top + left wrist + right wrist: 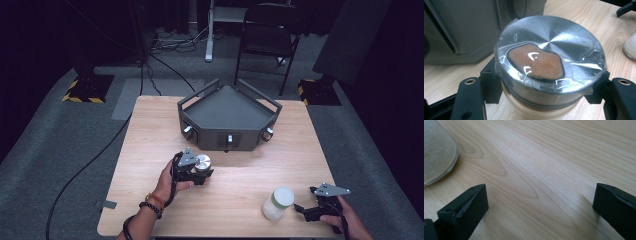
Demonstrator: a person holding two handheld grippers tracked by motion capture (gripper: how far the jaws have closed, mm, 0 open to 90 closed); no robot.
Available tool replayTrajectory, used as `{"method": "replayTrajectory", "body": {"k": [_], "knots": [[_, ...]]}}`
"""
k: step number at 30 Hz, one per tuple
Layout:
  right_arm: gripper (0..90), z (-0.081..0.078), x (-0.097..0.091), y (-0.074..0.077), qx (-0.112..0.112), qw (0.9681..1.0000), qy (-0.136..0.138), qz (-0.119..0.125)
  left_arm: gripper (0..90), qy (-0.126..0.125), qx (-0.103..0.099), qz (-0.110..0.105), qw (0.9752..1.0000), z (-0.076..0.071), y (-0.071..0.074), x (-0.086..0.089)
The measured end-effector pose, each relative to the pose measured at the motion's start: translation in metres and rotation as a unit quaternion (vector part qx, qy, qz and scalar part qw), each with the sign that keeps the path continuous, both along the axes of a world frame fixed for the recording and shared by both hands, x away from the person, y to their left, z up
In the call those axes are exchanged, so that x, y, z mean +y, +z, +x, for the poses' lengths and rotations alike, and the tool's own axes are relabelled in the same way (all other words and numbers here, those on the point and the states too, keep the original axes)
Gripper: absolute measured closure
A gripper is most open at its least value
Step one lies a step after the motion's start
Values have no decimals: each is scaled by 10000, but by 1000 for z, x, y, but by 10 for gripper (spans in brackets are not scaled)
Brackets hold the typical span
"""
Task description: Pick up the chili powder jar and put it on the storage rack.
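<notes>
Left gripper view: left gripper (544,97) clamped on steel-lidded jar (549,65); right gripper (540,202), jaws apart, rests on worktop (544,157) at four o'clock.

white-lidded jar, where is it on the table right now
In the high view the white-lidded jar stands near the table's front right edge, just left of the open right gripper and apart from it.

Big grey tray (227,107) blocking the far middle of the table (150,125), close behind the metal-lid jar (202,162). White jar (277,202) standing near the front right. Wide bare wood between the two jars, and down both sides
</notes>
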State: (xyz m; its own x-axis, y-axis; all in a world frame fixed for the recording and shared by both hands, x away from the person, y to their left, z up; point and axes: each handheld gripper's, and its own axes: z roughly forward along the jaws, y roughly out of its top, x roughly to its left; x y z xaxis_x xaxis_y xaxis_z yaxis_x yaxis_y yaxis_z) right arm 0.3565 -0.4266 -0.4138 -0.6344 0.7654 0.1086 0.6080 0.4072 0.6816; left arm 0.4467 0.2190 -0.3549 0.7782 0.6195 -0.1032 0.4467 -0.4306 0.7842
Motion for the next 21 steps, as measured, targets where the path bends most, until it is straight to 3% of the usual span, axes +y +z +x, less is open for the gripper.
{"method": "replayTrajectory", "body": {"k": [21], "knots": [[0,0,1,0,0,10000,-10,-3,319,113,-330,22,9994,9,35,-21]]}}
